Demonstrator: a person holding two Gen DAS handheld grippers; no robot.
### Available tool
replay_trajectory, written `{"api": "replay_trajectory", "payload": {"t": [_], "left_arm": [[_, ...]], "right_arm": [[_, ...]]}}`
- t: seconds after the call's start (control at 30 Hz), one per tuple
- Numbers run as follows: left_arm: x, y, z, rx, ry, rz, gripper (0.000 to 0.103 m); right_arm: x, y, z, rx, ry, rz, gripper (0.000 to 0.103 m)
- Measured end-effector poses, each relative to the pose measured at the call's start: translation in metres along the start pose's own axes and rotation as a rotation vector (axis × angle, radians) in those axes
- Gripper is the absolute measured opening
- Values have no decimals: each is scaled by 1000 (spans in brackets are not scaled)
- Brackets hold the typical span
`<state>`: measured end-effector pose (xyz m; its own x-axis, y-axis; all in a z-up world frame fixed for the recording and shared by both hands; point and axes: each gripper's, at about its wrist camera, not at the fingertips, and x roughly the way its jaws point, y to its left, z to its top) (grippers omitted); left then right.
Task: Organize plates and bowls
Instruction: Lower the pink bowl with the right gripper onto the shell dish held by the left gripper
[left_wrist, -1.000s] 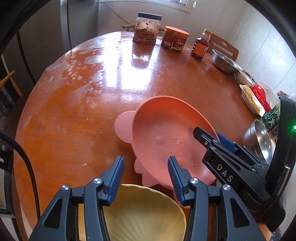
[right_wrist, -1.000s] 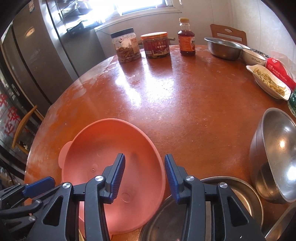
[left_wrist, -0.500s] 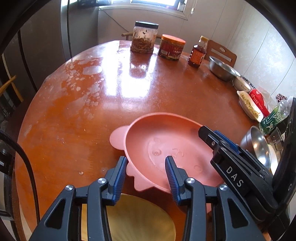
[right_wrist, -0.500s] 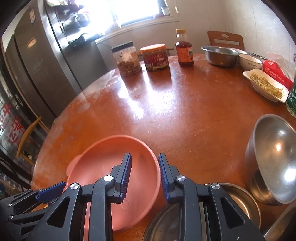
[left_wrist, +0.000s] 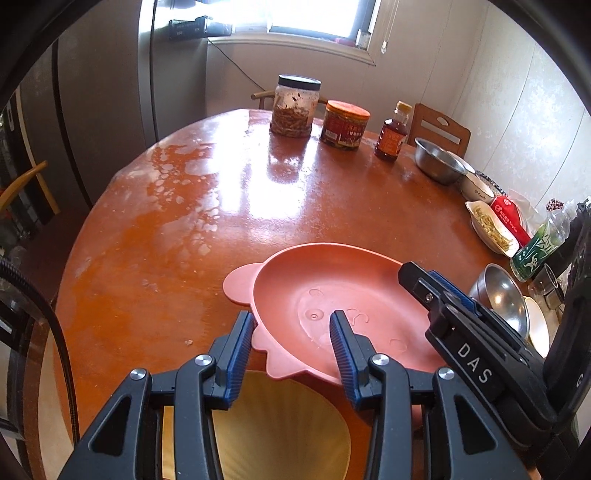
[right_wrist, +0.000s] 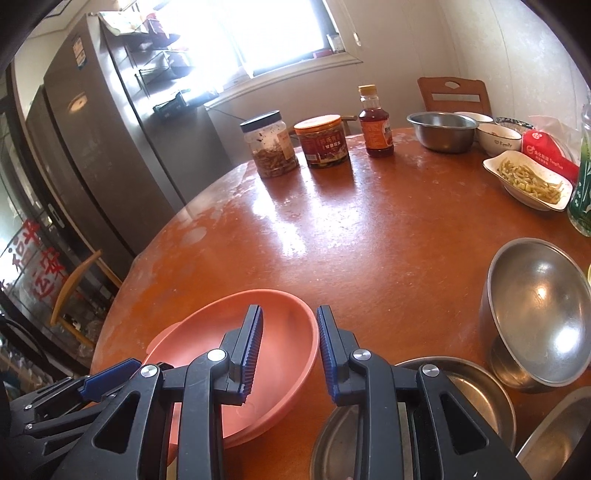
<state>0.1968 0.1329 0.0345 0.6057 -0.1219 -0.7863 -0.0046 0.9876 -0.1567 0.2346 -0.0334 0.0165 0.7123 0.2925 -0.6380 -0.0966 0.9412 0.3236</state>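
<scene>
A pink animal-shaped plate (left_wrist: 343, 291) is held tilted above the round wooden table (left_wrist: 221, 206). My left gripper (left_wrist: 291, 334) straddles its near rim, jaws partly closed on the rim. My right gripper (right_wrist: 290, 339) straddles the plate's (right_wrist: 280, 343) right rim, jaws close around it; it also shows in the left wrist view (left_wrist: 443, 295). A yellow scalloped plate (left_wrist: 280, 435) lies under my left gripper. A flat steel plate (right_wrist: 443, 406) lies under my right gripper.
A steel bowl (right_wrist: 539, 314) lies tipped at the right. At the far edge stand a jar (right_wrist: 271, 146), a red tin (right_wrist: 323, 140), a sauce bottle (right_wrist: 375, 122), a steel bowl (right_wrist: 441, 131), white bowls and a dish of food (right_wrist: 528, 181).
Both grippers narrowed onto the pink plate's rim and the plate rose and tilted off the table, with both cameras lifting and pulling back.
</scene>
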Motion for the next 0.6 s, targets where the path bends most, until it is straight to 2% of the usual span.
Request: {"api": "replay_trajectory", "payload": {"t": [0.23,0.6], "left_arm": [[-26,14,-10,-22,-49,17,43],[-67,33,-32,-48,-115,19,43]], "right_arm": [[-18,15,-8,-7,-12,62,31],[-52,44,-24,-69,-50,102,31]]}}
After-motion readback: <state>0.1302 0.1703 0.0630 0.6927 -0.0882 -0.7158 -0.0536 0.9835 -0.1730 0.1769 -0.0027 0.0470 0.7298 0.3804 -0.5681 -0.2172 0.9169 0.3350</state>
